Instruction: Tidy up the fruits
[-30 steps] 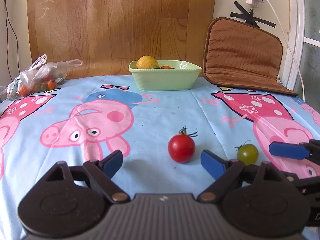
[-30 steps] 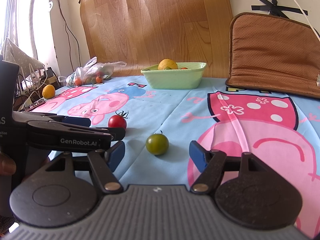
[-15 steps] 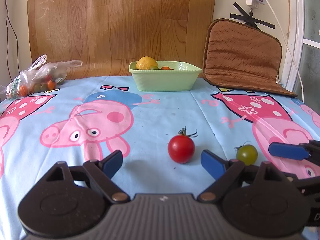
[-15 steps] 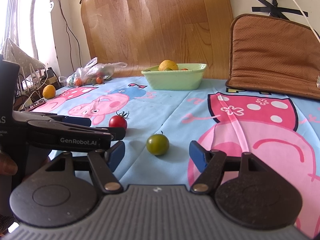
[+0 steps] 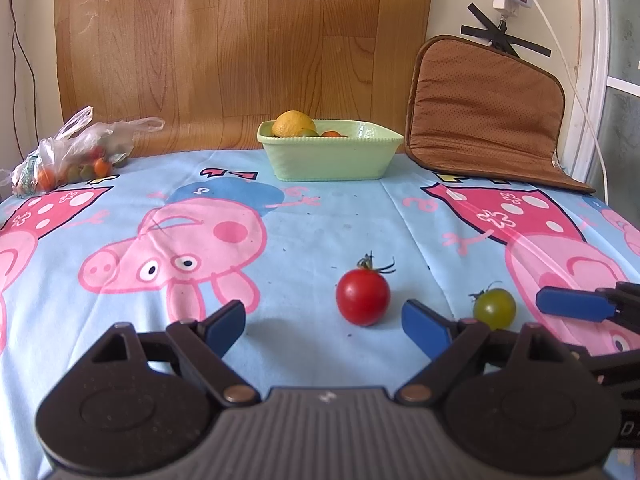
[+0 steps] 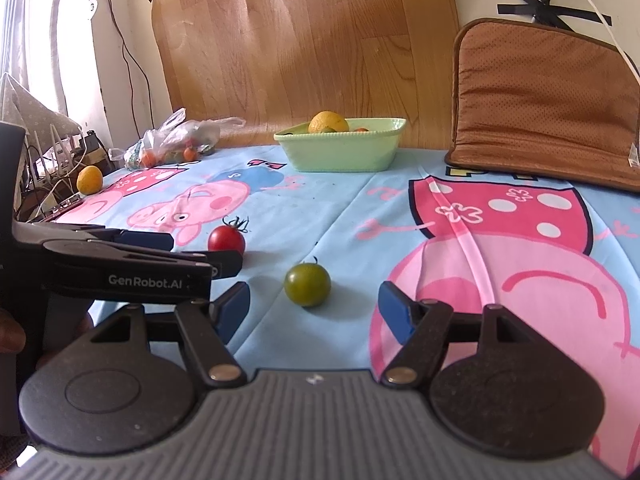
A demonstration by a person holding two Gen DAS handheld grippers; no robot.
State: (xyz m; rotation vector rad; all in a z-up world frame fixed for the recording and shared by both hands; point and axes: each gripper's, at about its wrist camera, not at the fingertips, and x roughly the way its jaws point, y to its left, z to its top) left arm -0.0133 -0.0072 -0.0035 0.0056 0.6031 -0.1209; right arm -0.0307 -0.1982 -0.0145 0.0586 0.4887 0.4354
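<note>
A red tomato with a green stem lies on the cartoon-print cloth just ahead of my left gripper, whose blue pads stand wide apart and empty. A green tomato rests a little ahead of my right gripper, also open with nothing between its pads. Both tomatoes show in each view: the green tomato to the right, the red tomato partly behind the left gripper's finger. A pale green dish at the table's far side holds an orange and small tomatoes.
A clear plastic bag of small tomatoes lies at the far left. A brown cushion leans against the wall at the far right. A loose orange sits at the table's left edge. A wooden board stands behind the dish.
</note>
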